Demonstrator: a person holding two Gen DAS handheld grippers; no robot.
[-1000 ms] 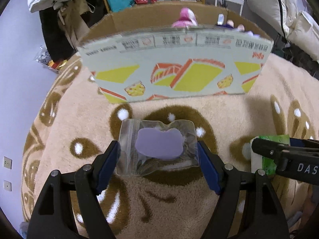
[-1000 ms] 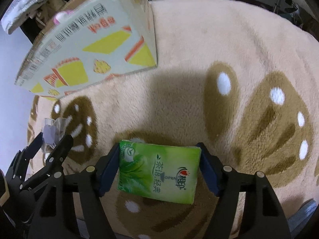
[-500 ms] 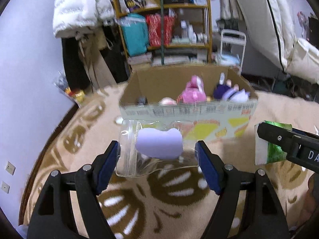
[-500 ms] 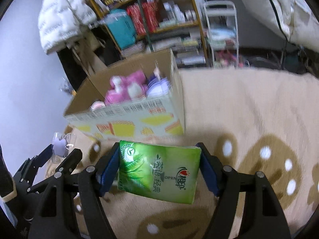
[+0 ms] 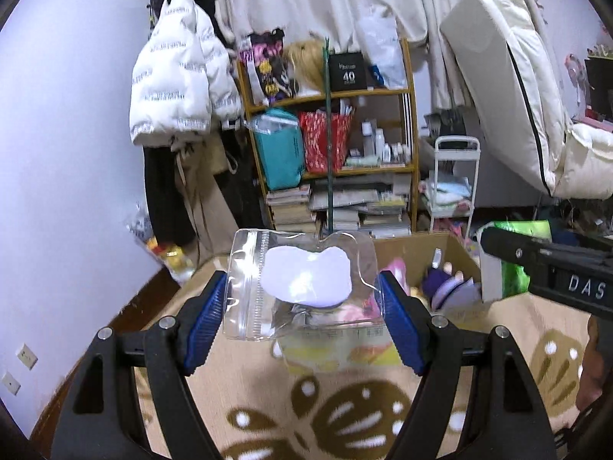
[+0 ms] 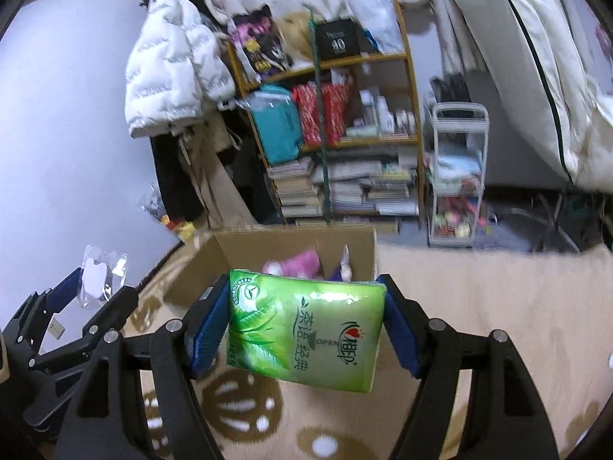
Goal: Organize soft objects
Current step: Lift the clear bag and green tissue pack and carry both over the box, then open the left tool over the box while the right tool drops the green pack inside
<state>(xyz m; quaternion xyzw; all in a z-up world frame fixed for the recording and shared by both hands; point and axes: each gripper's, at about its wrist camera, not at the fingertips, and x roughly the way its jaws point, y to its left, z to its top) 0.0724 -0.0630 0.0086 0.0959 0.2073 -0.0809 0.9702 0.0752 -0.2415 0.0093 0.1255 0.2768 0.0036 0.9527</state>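
My left gripper (image 5: 302, 306) is shut on a clear zip bag (image 5: 302, 283) with a pale purple soft piece inside, held in the air in front of the open cardboard box (image 5: 456, 245). My right gripper (image 6: 304, 326) is shut on a green tissue pack (image 6: 306, 329), also lifted, just before the same box (image 6: 291, 241). The box holds pink and purple soft toys (image 6: 295, 262). The left gripper with its bag shows at the left of the right wrist view (image 6: 99, 280); the right gripper and green pack show at the right of the left wrist view (image 5: 509, 268).
The box stands on a beige rug with brown flower patterns (image 5: 268, 414). Behind it are a crowded wooden shelf (image 5: 329, 134), a hanging white puffer jacket (image 5: 172, 80), a small white trolley (image 6: 456, 176) and white bedding at the right (image 5: 536, 76).
Both grippers have risen and tilted up from looking down at the rug to looking level over the box, each still holding its item. The box's inside now shows.
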